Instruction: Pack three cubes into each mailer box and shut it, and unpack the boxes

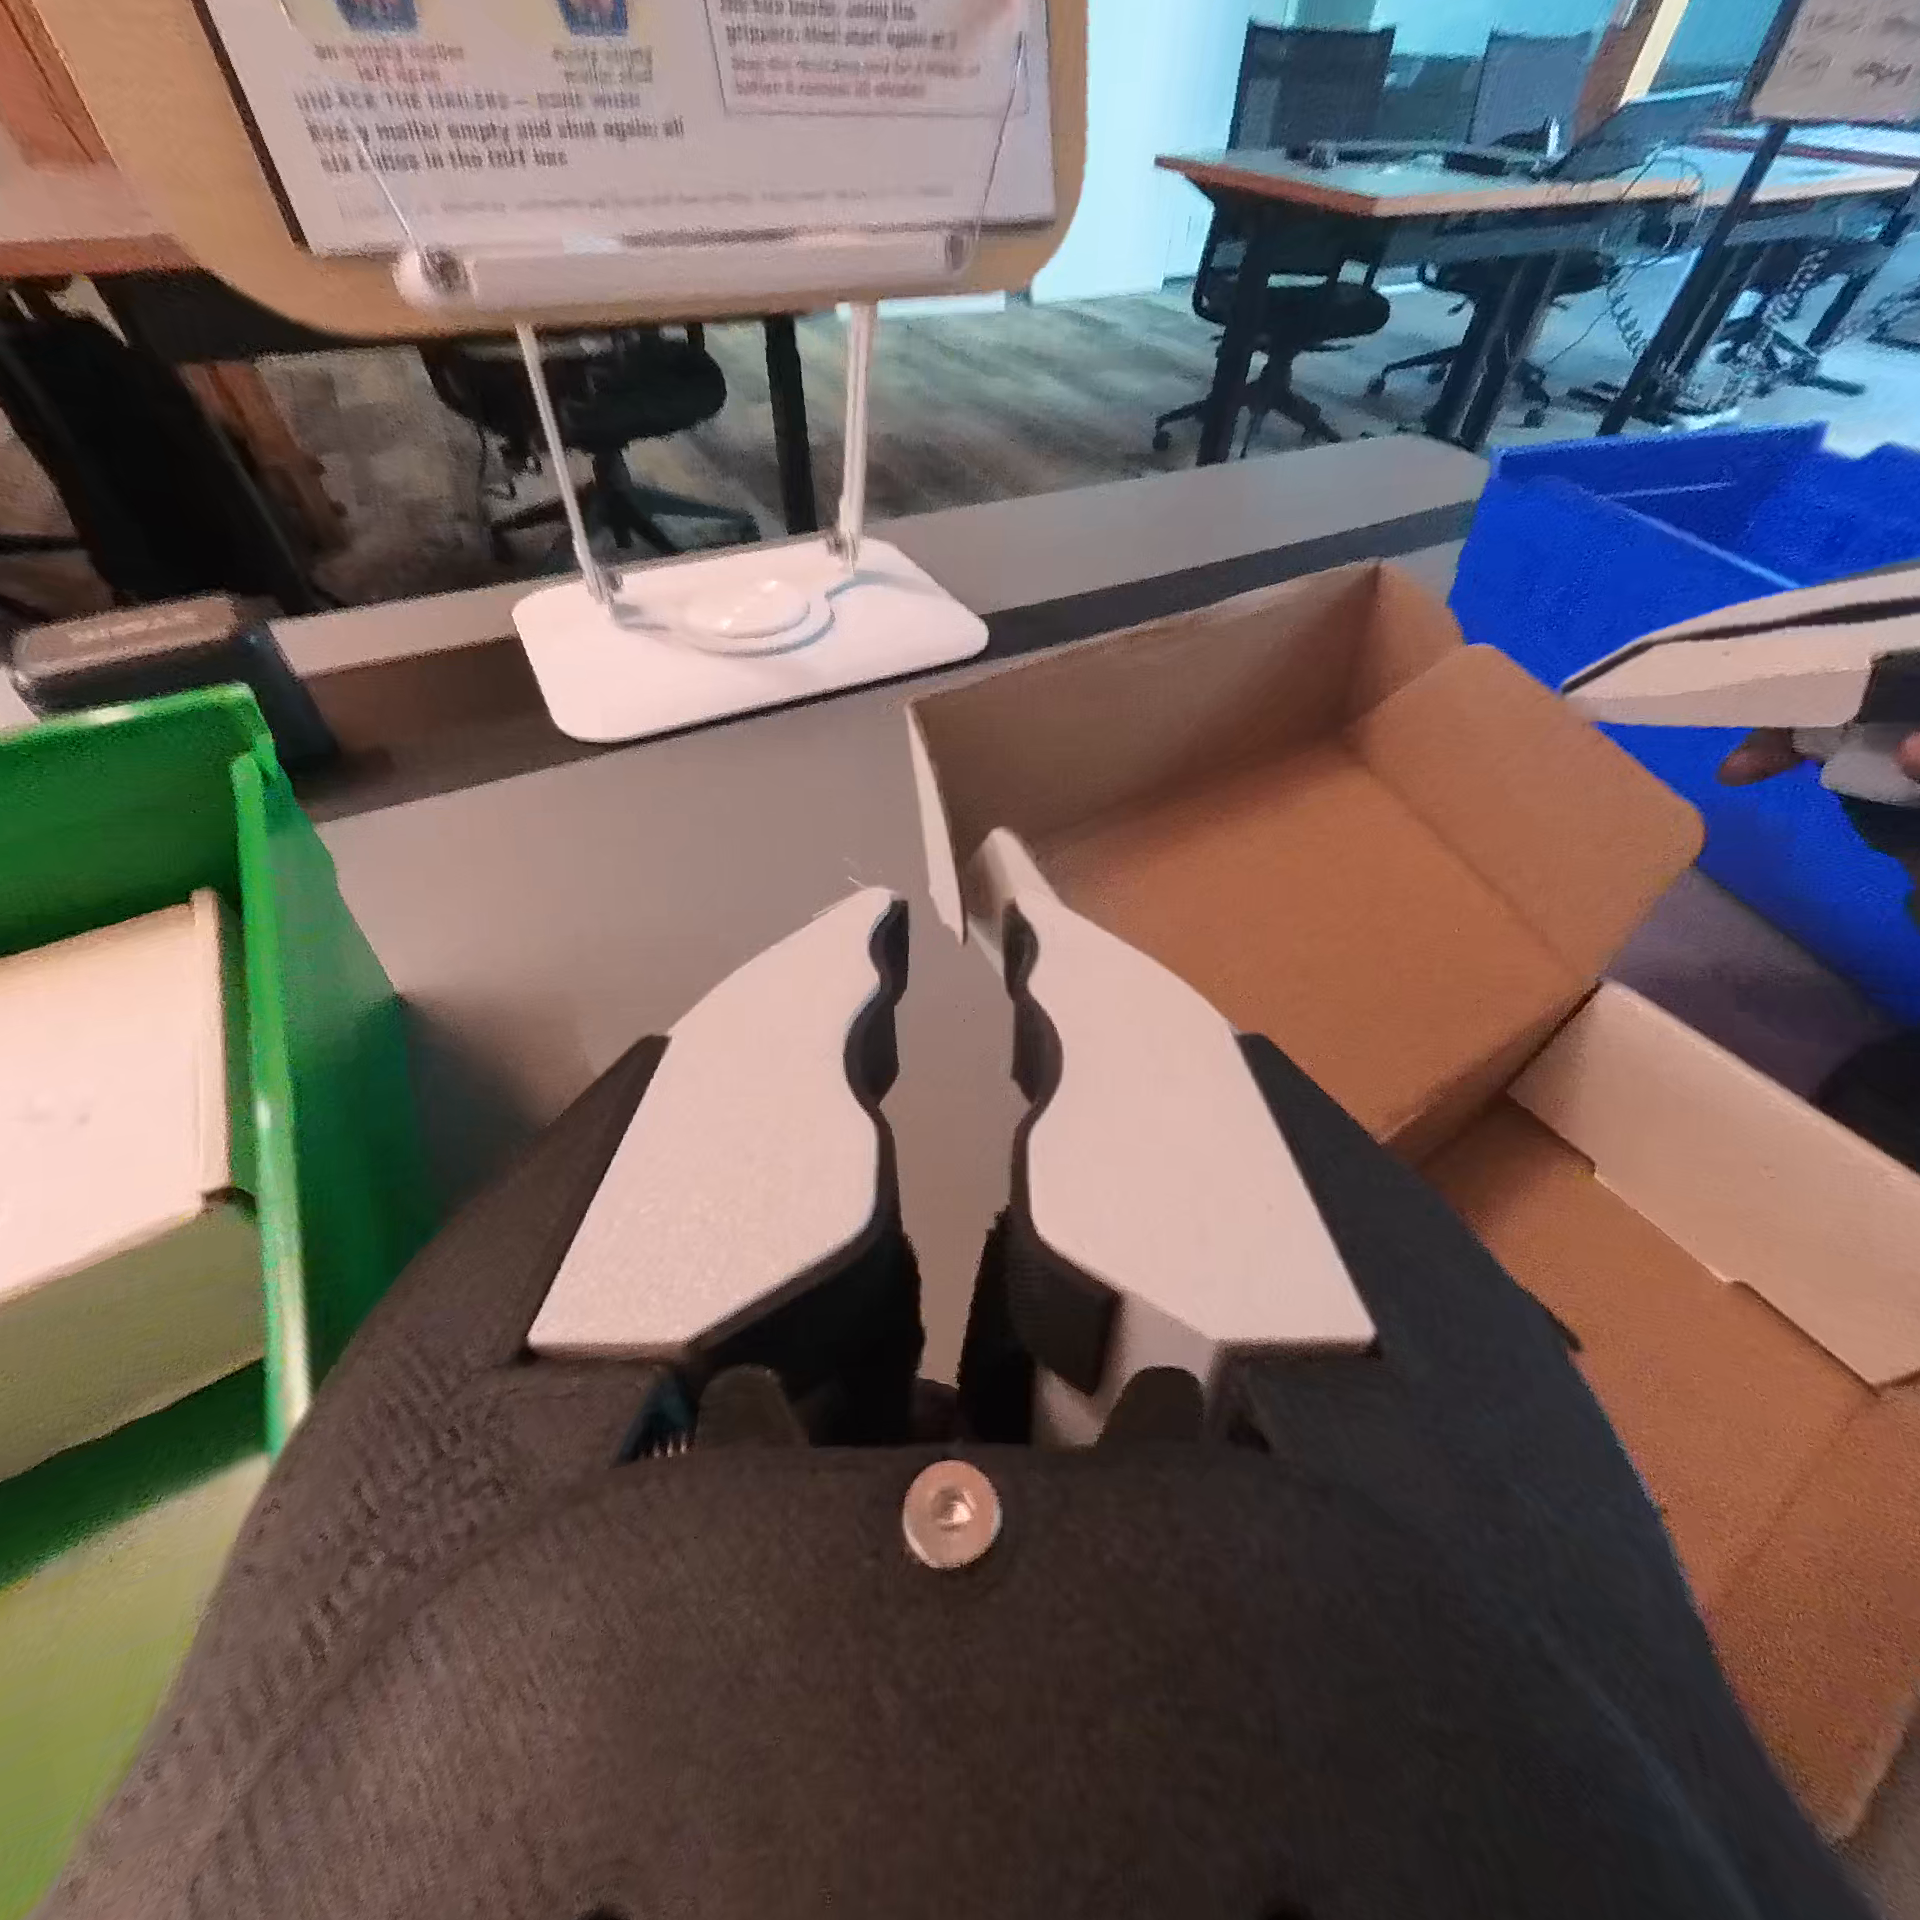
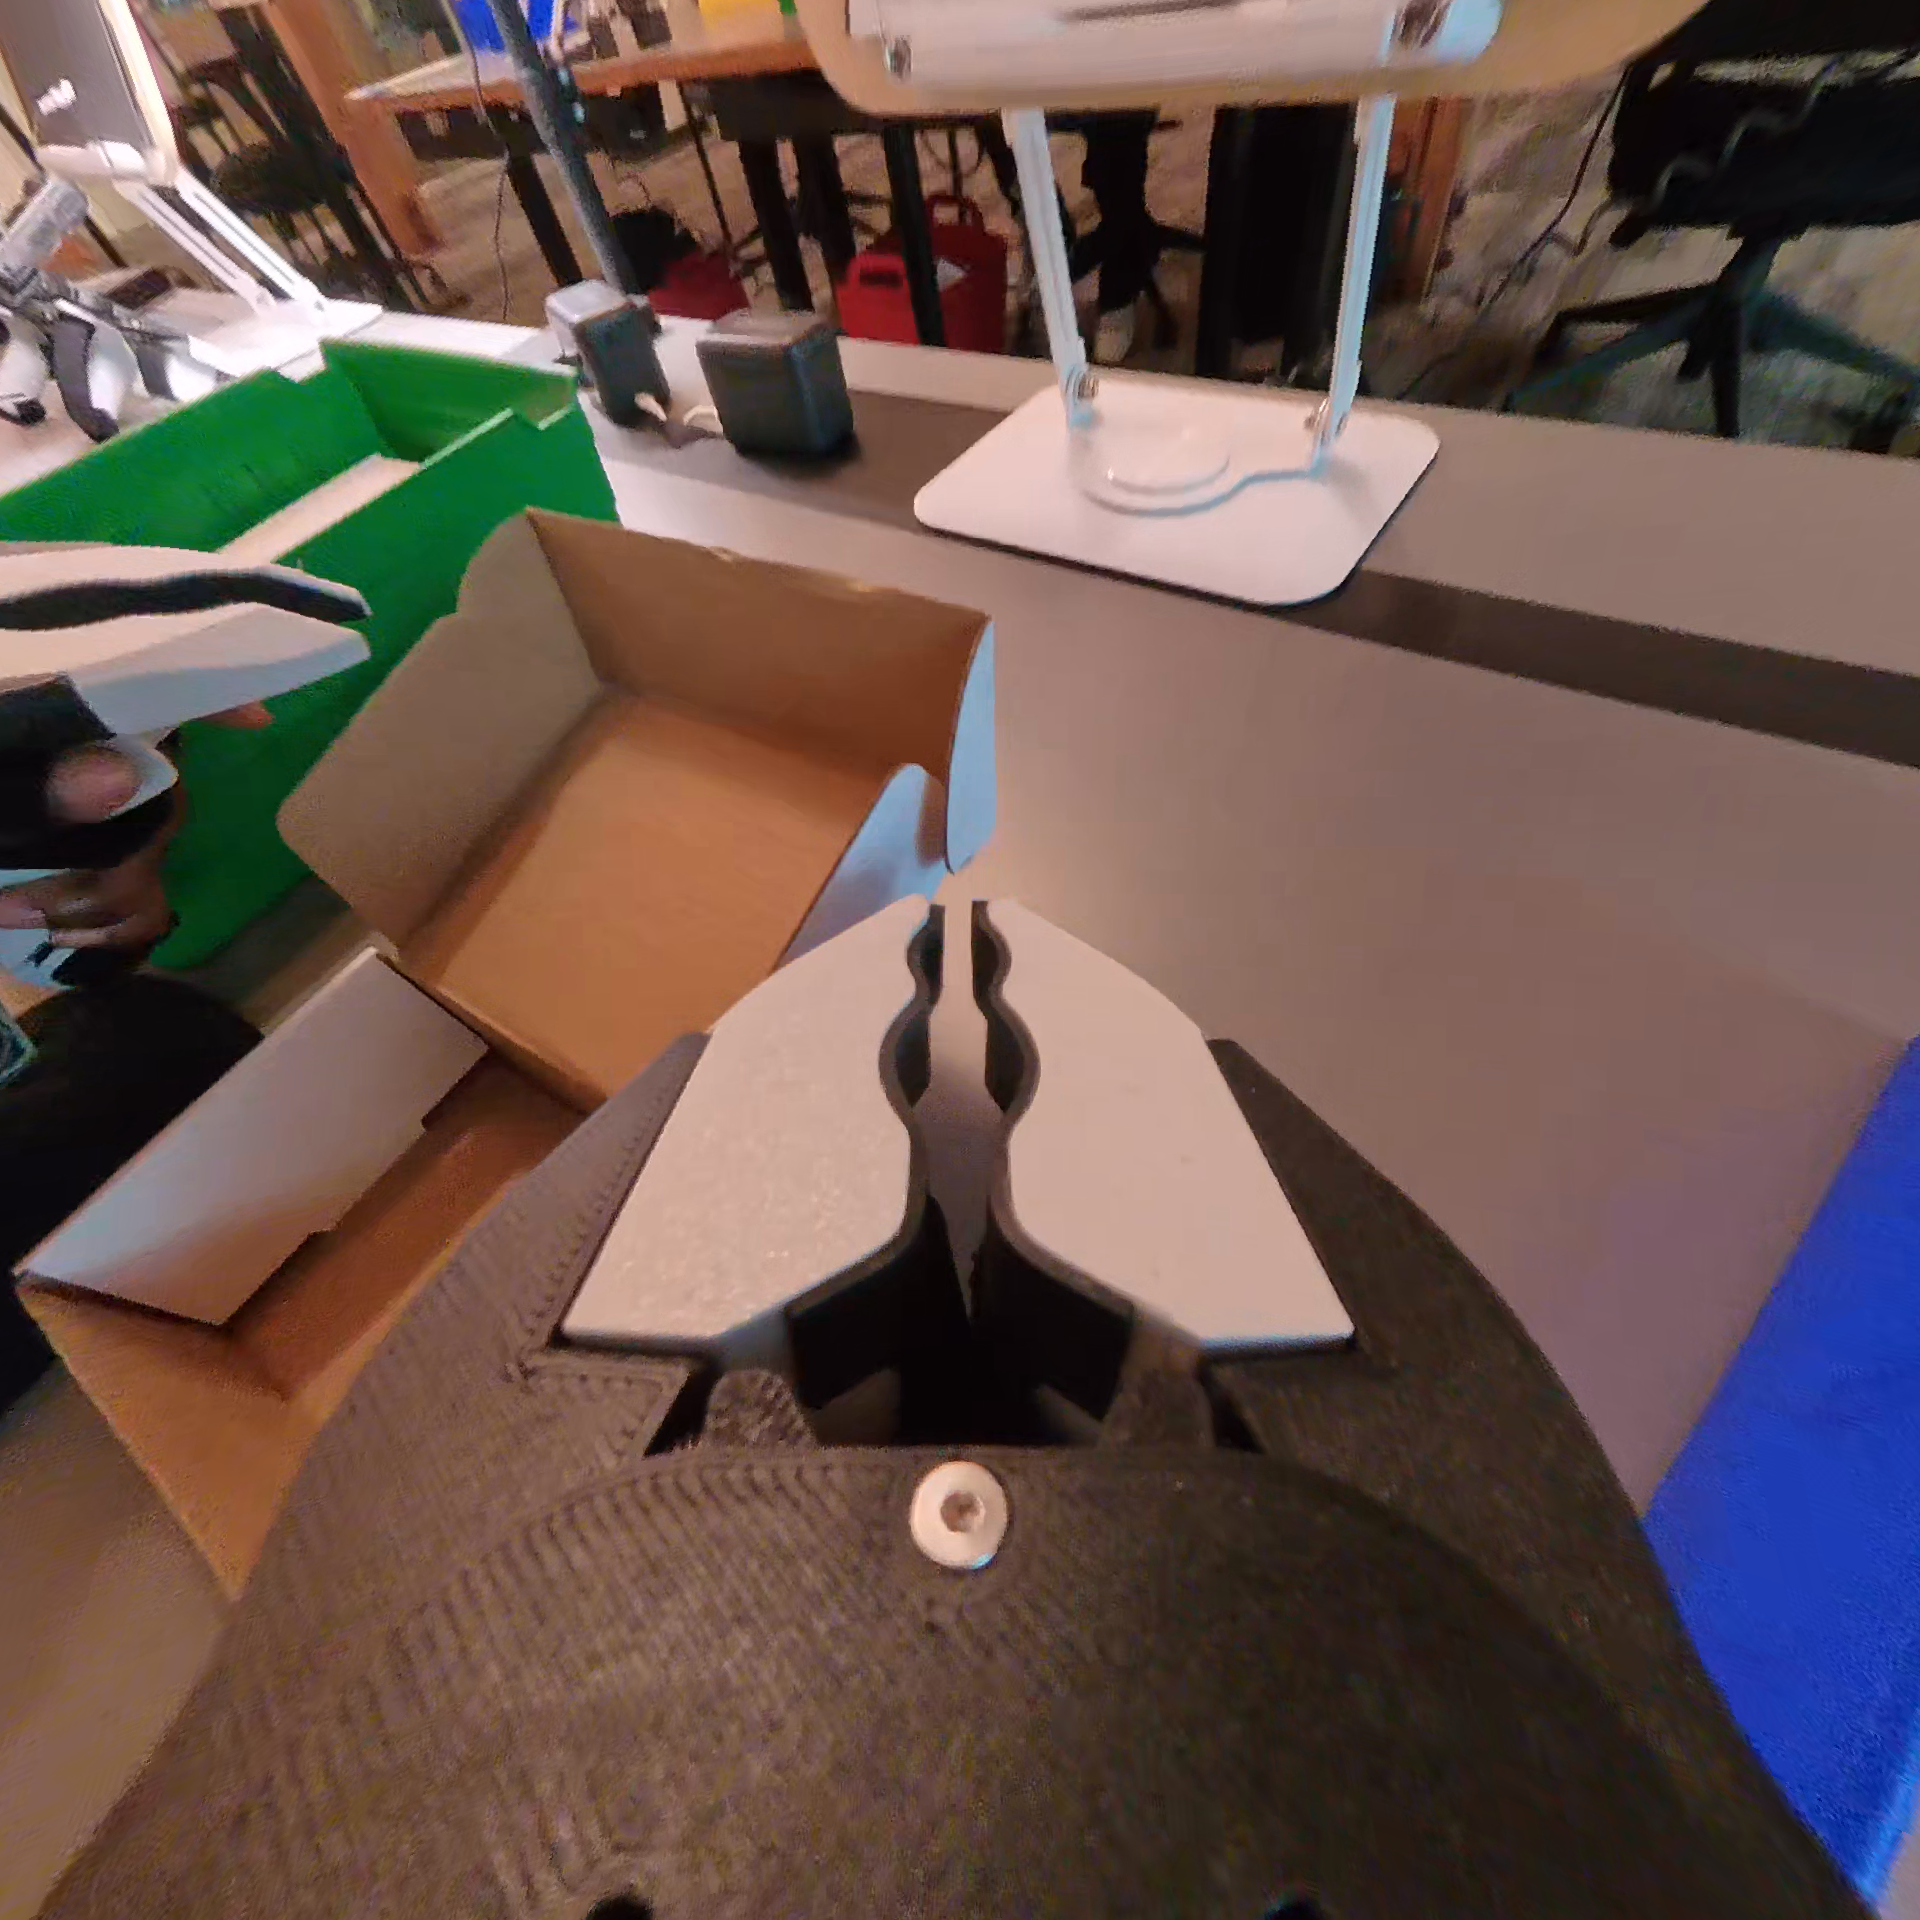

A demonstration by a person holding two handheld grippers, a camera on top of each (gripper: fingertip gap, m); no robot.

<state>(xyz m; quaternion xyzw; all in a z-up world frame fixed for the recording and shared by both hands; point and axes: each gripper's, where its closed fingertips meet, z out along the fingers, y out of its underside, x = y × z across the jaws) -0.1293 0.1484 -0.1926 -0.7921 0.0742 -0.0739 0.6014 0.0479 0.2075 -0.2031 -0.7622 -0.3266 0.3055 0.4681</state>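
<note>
An open, empty mailer box [image 1: 1299, 904], brown inside and white outside, stands on the grey table; it also shows in the right wrist view [image 2: 644, 831]. Its lid [image 1: 1766, 1174] lies open toward me. My left gripper [image 1: 954, 920] is shut on the box's left side wall, which runs between the fingers. My right gripper [image 2: 958, 914] is shut on the box's right side wall. Each gripper also shows in the other's view, the right one [image 1: 1745, 665] and the left one [image 2: 208, 623]. No cubes are in view.
A green bin [image 1: 125, 790] at the left holds a closed white mailer box [image 1: 104, 1081]. A blue bin [image 1: 1621, 582] stands at the right. A white document stand [image 1: 748, 644] sits behind the box, with small black devices [image 2: 774, 384] at the table's far edge. My right fingertips sit around 20 cm from my left ones.
</note>
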